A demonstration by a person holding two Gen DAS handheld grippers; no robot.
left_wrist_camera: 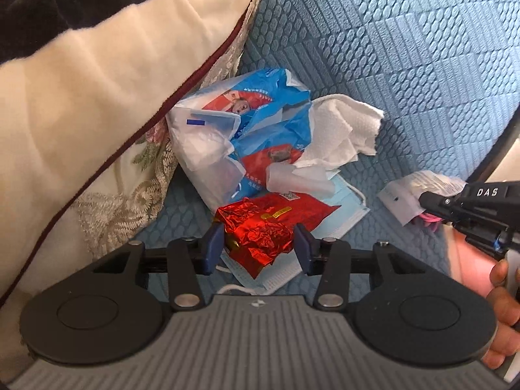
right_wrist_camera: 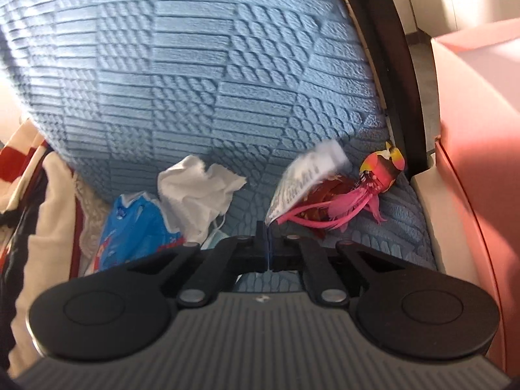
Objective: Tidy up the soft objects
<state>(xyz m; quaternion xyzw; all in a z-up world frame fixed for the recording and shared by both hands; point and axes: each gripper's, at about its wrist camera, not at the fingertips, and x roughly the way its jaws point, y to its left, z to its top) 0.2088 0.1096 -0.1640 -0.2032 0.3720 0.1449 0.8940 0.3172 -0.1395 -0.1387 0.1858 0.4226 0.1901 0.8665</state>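
On the blue sofa cushion (left_wrist_camera: 406, 74), the left claw (left_wrist_camera: 258, 247) sits released, straddling the red foil wrapper (left_wrist_camera: 260, 227); it should squeeze gently. The right claw (right_wrist_camera: 268, 240) has the white paper tag (right_wrist_camera: 302, 175) pinched by its edge, better lifted slowly.

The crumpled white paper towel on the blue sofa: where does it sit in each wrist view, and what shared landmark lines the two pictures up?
Left wrist view: the crumpled white paper towel lies centre-right, against the blue sofa back, just right of the blue plastic bag.
Right wrist view: the towel sits left of centre, above and right of the same bag.
Shared landmark: the blue plastic bag beside it.
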